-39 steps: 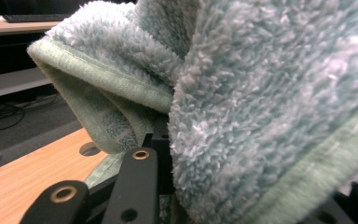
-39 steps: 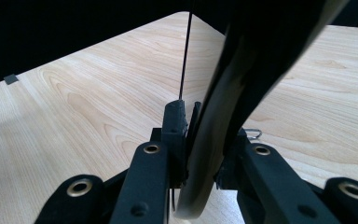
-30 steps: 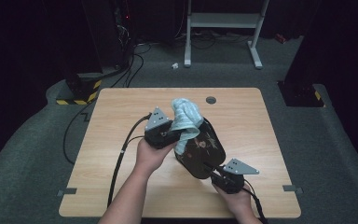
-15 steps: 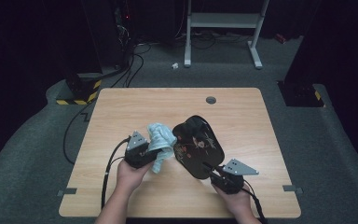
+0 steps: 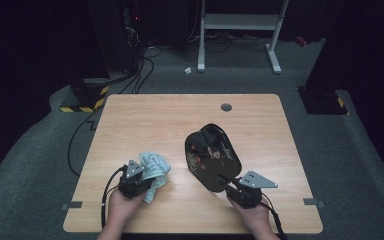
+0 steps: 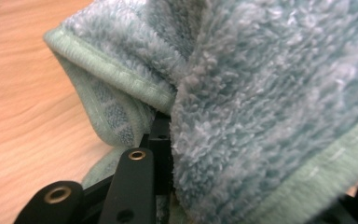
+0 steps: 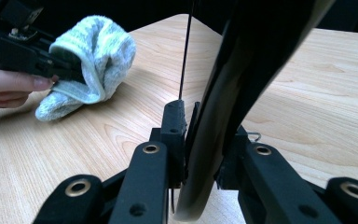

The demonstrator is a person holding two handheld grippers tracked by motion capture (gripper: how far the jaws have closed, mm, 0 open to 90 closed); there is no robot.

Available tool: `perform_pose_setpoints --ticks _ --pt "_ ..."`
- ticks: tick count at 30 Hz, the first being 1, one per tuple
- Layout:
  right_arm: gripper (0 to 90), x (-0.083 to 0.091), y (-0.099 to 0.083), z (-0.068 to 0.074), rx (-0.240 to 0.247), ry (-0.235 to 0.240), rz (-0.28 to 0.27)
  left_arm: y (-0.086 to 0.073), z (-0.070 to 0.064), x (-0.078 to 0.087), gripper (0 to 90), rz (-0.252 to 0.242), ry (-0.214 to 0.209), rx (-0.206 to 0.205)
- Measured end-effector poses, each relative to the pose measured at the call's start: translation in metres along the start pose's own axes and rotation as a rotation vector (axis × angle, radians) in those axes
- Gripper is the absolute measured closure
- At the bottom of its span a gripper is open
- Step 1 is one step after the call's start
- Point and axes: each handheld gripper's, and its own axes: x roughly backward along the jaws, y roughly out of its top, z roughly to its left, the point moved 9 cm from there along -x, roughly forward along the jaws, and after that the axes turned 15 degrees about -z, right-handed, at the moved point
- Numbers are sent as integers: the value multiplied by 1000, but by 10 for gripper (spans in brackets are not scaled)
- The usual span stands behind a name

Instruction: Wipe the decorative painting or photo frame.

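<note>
A glossy black oval tray (image 5: pixel 212 156) with a painted design is held tilted above the wooden table (image 5: pixel 150 117), right of centre. My right gripper (image 5: pixel 228 181) is shut on its near rim; in the right gripper view the tray's edge (image 7: pixel 223 93) rises between the two fingers (image 7: pixel 173 116). A crumpled pale blue-green towel (image 5: pixel 153 169) rests on the table at the front left. My left gripper (image 5: pixel 146 181) is shut on it, and the fluffy towel (image 6: pixel 270 93) covers most of the left gripper view. The towel and tray are apart.
A round grommet hole (image 5: pixel 226 107) sits near the table's far edge. A black cable (image 5: pixel 106 192) trails from the left gripper off the front edge. On the floor behind stand a white frame (image 5: pixel 240 22) and a yellow-black striped base (image 5: pixel 82 107).
My left gripper has carried the towel away from the tray's upper face, leftward and toward the front, down to the table. The right gripper and the tray have barely moved.
</note>
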Motion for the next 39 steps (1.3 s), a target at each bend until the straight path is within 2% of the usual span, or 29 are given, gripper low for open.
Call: perform_pose_setpoints --ticks 3,5,8,11,17,23,31,36,39 --pt "759 0 -1 0 0 -1 2 -9 5 0 655 11 15 2" --pt "754 0 -1 1 -1 -1 4 -11 6 -1 653 0 11 29" --pt "748 -1 -2 3 -1 3 6 -14 6 -2 642 -16 9 27" --pt "736 -1 -2 2 -2 -2 8 -15 7 -1 633 -31 5 44" --pt "735 1 -2 0 -10 -11 5 -15 6 -1 615 -33 15 25" --pt "721 2 -1 0 -9 -13 3 -16 6 0 597 -30 16 35" --pt "583 4 -6 -2 -26 -16 15 -16 6 0 581 -29 22 31" --pt "528 10 -9 -2 -36 -19 26 -16 6 0 581 -28 22 32" --pt "533 13 -12 -3 -44 -55 35 -16 6 0 587 -30 22 38"
